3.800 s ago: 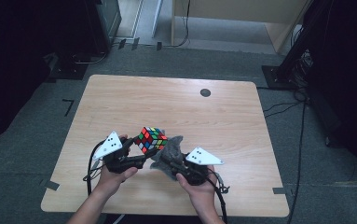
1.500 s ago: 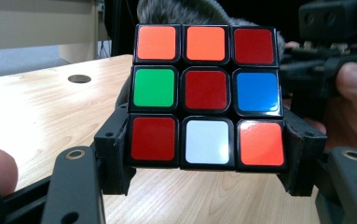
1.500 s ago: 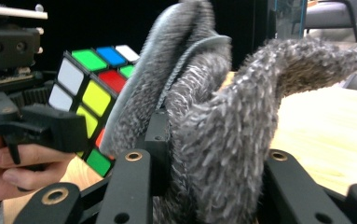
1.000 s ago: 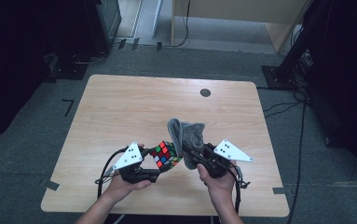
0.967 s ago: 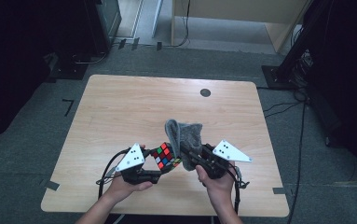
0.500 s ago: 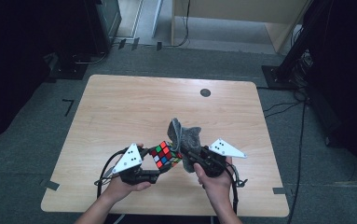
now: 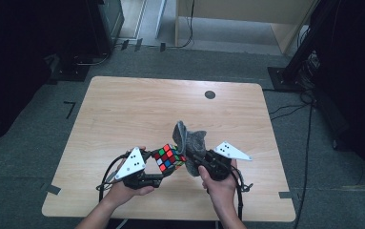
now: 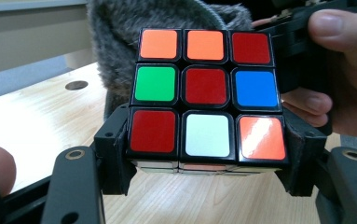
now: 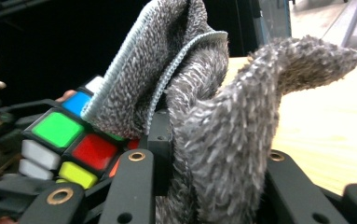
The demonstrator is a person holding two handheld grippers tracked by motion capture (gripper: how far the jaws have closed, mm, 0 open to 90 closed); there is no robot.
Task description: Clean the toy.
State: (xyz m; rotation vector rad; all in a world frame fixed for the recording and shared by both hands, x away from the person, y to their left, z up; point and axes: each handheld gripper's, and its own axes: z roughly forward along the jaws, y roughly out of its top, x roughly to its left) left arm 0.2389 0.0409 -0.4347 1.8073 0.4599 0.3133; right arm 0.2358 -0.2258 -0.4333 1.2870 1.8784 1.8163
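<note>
Cube [image 8: 205,95]: one, clamped in left fingers; cloth [image 9: 223,135]: one, pinched in right fingers.

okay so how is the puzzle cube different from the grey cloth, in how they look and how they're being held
The puzzle cube is rigid and boxy, its squares red, orange, green, blue and white; the grey cloth is soft, fuzzy, one colour and bunched into folds. The cube sits squarely clamped between the left gripper's jaws, while the cloth is pinched in the right gripper and flops above it. Both are held off the table, and the cloth touches the cube.

multicoloured cube [image 8: 205,95], grey fuzzy cloth [image 9: 223,121], pale wood table [image 7: 123,109].
</note>
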